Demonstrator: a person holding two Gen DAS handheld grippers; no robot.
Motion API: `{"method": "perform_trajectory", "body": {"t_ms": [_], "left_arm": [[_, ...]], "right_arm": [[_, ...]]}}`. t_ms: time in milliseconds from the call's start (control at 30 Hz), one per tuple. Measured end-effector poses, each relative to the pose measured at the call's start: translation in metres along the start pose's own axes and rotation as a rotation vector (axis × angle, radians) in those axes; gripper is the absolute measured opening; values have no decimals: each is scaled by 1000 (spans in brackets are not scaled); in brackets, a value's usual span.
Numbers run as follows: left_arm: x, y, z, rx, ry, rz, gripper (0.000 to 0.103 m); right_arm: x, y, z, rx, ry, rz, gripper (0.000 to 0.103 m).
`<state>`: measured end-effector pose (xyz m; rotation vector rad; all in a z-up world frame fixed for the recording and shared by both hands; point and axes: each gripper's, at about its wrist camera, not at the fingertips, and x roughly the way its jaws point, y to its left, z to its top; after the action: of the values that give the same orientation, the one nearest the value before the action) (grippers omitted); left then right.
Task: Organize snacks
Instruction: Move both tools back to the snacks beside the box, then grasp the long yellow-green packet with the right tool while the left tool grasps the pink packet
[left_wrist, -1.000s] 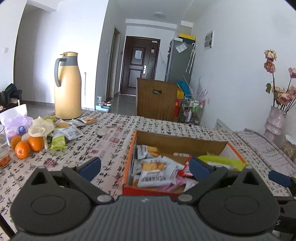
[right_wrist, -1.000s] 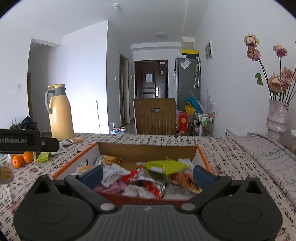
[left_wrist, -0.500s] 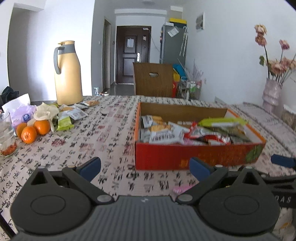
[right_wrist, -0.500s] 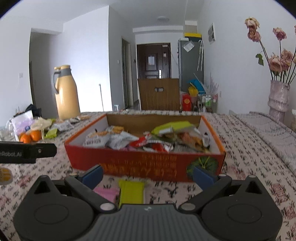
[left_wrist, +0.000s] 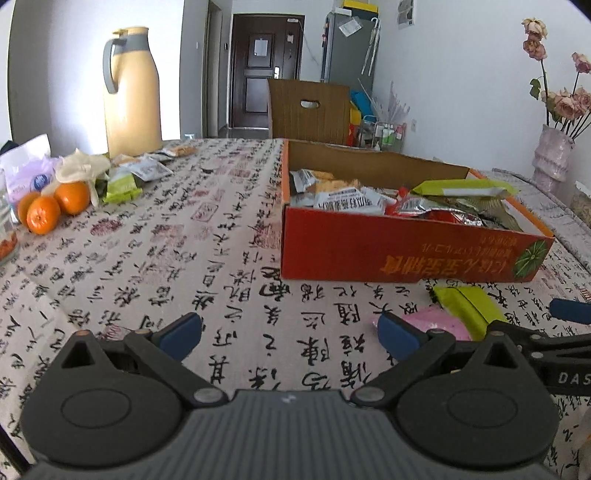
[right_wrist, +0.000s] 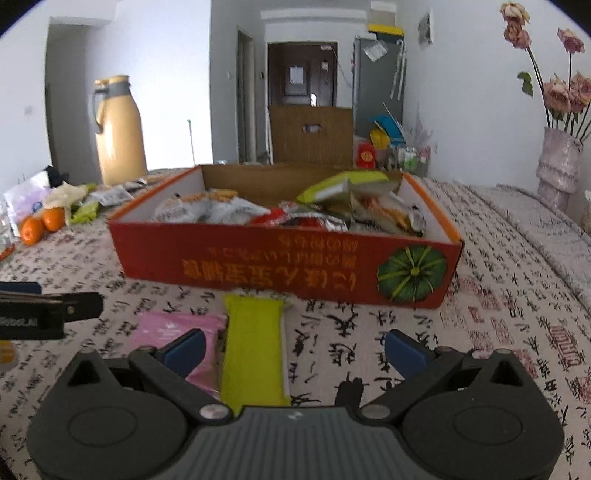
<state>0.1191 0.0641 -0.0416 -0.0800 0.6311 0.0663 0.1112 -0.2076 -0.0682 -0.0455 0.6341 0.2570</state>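
Snack packets, one lime-green (right_wrist: 254, 350) and one pink (right_wrist: 177, 332), lie flat and side by side on the patterned surface (left_wrist: 166, 258) at lower centre of the right wrist view, the green one between the spread, empty fingers of the right gripper (right_wrist: 294, 350) and the pink one at its left finger. Just beyond them, the red cardboard box (right_wrist: 288, 269), heaped with more packets, fills mid-frame. The left wrist view, its left gripper (left_wrist: 290, 332) likewise wide open and empty, shows both packets at lower right, and more clearly the oranges (left_wrist: 55, 206), loose wrappers (left_wrist: 144, 170) and yellow thermos (left_wrist: 129, 92) at upper left.
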Motion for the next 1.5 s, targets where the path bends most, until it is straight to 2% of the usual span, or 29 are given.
{"method": "perform_trajectory", "body": {"t_ms": [167,233,500,600,667,700,933,1100,1500], "left_arm": [[8,0,-3,-1,27,-10,103],[8,0,-3,-3,27,-20,103],[12,1,-3,-9,42,-49,103],[11,1,-4,-11,42,-49,103],[11,1,-4,-14,42,-48,103],[11,1,-4,-14,42,-47,103],[12,1,-4,-17,49,-39,103],[7,1,-1,-31,38,7,103],[-14,-34,15,2,30,-19,103]], "right_arm": [[15,-2,-3,11,56,15,83],[19,-1,-3,7,69,22,79],[21,4,-4,-19,63,25,75],[19,6,-4,-31,53,47,60],[16,8,-4,-46,47,69,41],[14,11,-5,-61,44,80,38],[8,11,-8,-64,20,87,34],[-2,5,-7,-38,-23,95,33],[-31,-26,-6,33,-118,87,33]]}}
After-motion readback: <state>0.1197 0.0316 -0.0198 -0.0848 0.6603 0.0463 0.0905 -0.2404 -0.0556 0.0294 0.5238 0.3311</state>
